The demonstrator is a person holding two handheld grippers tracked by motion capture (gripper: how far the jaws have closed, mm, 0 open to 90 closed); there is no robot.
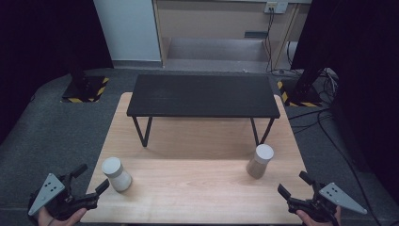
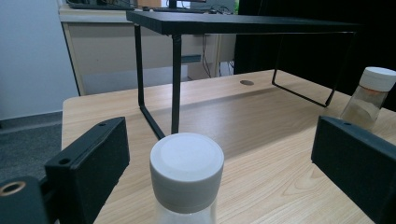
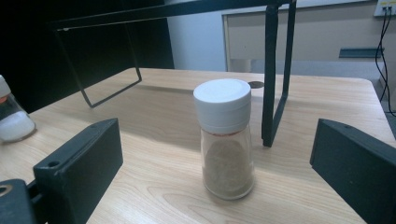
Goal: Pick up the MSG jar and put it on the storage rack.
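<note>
Two white-capped glass jars (image 1: pixel 116 173) (image 1: pixel 259 160), upright

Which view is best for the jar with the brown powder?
Right gripper view: the brown-powder jar stands whole and upright, centred ahead of the open jaws. The high view shows it small, from above. The left gripper view catches it at the right edge, far off.

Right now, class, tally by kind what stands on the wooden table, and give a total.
Jars with white lids: 2, the left jar holding something white and the right jar holding brownish powder.
Black racks: 1, the rack at the table's far side.
Total: 3.
</note>
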